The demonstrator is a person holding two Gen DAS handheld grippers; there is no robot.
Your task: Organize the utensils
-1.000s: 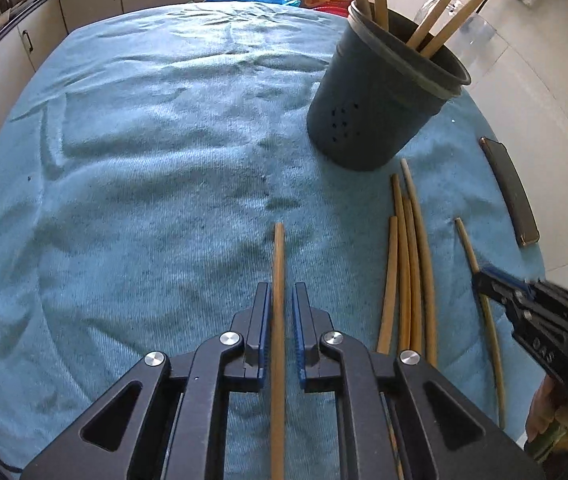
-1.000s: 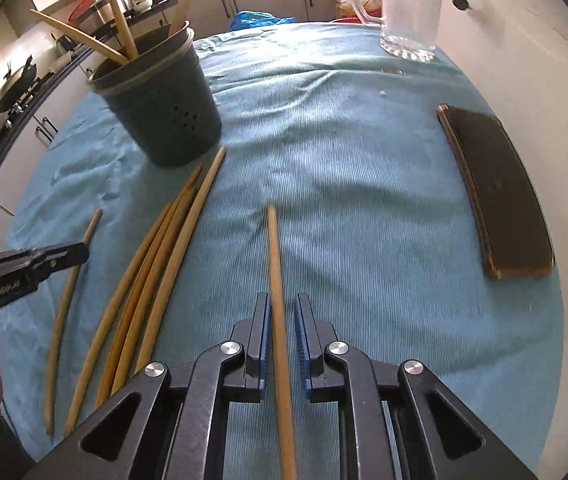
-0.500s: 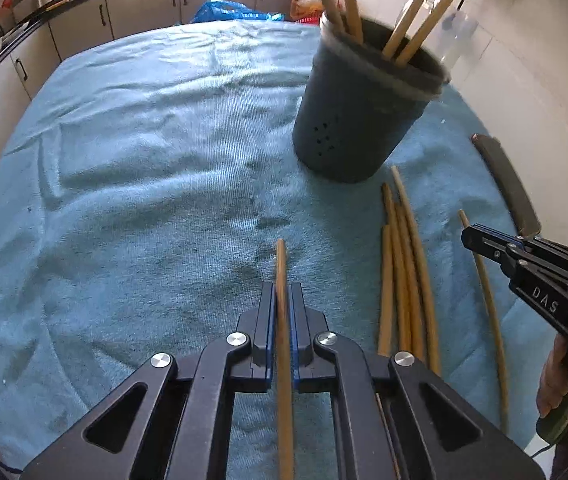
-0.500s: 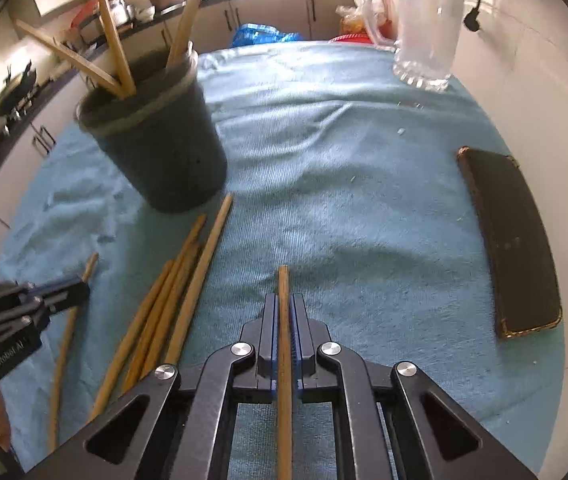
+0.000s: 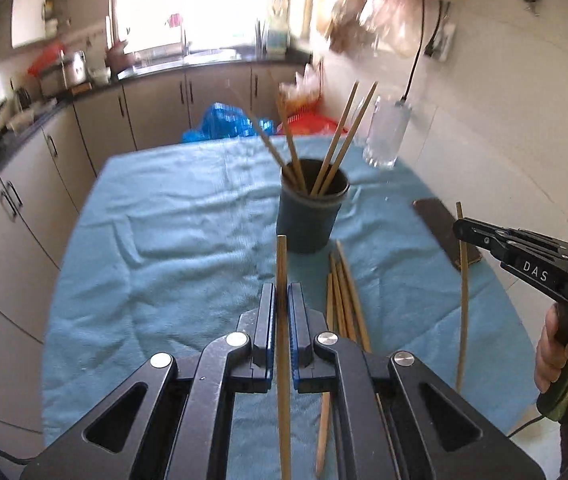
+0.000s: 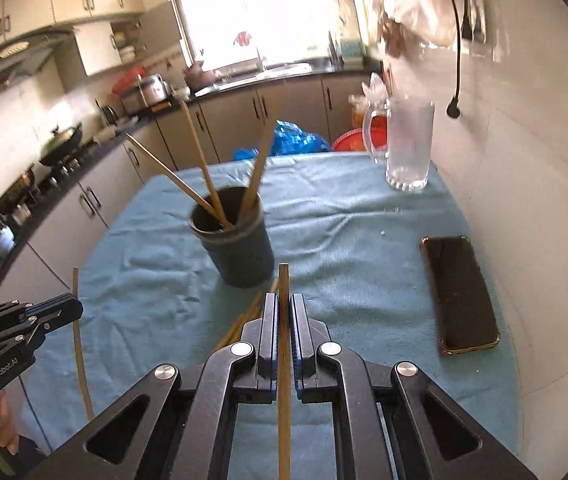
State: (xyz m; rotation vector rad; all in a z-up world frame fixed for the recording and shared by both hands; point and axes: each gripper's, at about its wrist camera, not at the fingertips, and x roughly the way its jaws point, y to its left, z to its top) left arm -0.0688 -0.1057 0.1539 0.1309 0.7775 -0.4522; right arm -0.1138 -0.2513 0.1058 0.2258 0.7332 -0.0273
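**Two chopsticks up, holder dead ahead**

My left gripper (image 5: 280, 320) clamps one chopstick (image 5: 282, 264); my right gripper (image 6: 283, 328) clamps another (image 6: 283, 284). Both sticks run lengthwise along the fingers, tips pointing far toward the dark holder (image 6: 240, 252) on the table (image 6: 156, 280). I judge the right gripper slightly nearer. Loose chopsticks (image 5: 344, 296) lie near the holder's base.

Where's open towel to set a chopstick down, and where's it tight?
Free: the wide towel stretch left of the dark holder, toward the cabinets; also the patch between the holder and the phone. Crowded: just in front of the holder, where the loose chopsticks lie bundled. The glass mug takes the far right corner.
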